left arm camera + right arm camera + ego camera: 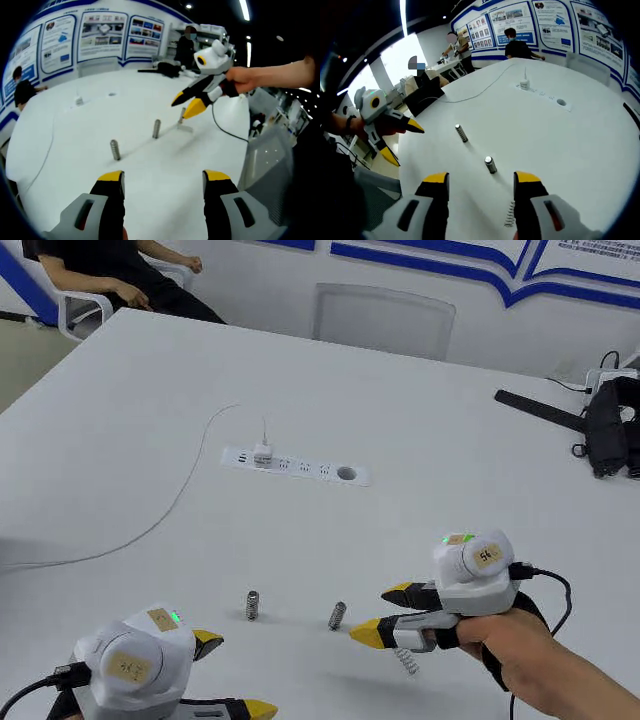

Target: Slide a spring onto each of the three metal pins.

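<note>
Right tool [368,613], jaws spread and empty, sits at 5 o'clock over the bench [400,390]. A loose spring [407,661] lies just beneath it, partly hidden by a jaw in the right gripper view. Spring-wrapped left pin [252,605] and right pin [337,615] stand at 6 o'clock. Left tool [245,673], also spread, is cut off at 7 o'clock.

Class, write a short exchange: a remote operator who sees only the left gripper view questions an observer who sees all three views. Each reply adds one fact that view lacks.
Operator: Is any spring lying loose?
Observer: Yes. A loose spring lies flat on the table, close beside one jaw of the right gripper.
Operator: My view blurs the two pins. Do they carry springs?
Observer: The right gripper view shows coils around both the near pin and the far pin.
</note>
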{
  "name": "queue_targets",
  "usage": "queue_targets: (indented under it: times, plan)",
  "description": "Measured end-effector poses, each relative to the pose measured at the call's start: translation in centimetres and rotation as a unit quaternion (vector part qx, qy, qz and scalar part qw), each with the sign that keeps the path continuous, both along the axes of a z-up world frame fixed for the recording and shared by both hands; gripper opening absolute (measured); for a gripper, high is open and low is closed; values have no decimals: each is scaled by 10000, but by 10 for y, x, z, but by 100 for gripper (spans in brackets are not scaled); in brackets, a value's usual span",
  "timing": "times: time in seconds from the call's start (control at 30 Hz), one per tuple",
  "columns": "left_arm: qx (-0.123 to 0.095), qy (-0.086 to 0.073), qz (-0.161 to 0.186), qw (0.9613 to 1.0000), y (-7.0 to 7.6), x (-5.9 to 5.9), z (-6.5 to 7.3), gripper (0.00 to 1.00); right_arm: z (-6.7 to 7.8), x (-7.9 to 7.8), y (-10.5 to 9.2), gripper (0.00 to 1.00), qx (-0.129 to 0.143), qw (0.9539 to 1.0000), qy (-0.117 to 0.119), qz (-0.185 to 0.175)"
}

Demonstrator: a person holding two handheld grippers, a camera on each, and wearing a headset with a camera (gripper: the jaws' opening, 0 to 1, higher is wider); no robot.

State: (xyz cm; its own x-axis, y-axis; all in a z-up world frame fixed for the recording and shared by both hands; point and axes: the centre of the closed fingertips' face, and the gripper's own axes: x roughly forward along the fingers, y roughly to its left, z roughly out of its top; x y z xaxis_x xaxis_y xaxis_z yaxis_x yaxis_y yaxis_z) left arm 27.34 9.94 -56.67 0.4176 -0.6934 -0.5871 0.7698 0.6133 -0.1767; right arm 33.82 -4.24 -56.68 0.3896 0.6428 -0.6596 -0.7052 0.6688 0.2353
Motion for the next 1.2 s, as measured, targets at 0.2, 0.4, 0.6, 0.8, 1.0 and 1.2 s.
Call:
queue_targets:
  times: [0.2, 0.4, 0.6, 0.8, 1.0, 1.2]
  plan:
    - [-7, -33, 21, 10000, -2, 5, 5, 65, 4, -9, -10, 58, 12, 9998, -113, -173]
    - [-6, -64, -7, 10000, -7, 9, 8, 65, 12, -15, -23, 61, 256, 9979, -219, -552]
    - [-20, -102, -4, 9999, -11, 14, 9, 65, 17, -26, -40, 63, 322, 9960, -285, -783]
    - [-25, -124, -12, 9999, -15, 18, 11, 66, 19, -33, -57, 65, 365, 9935, -366, -1010]
    - [-10, -127, -23, 9999, -17, 21, 12, 66, 17, -45, -70, 72, 342, 9924, -384, -1114]
    - [-1, -154, -9, 9999, -19, 26, 15, 67, 18, -55, -82, 75, 433, 9901, -455, -1257]
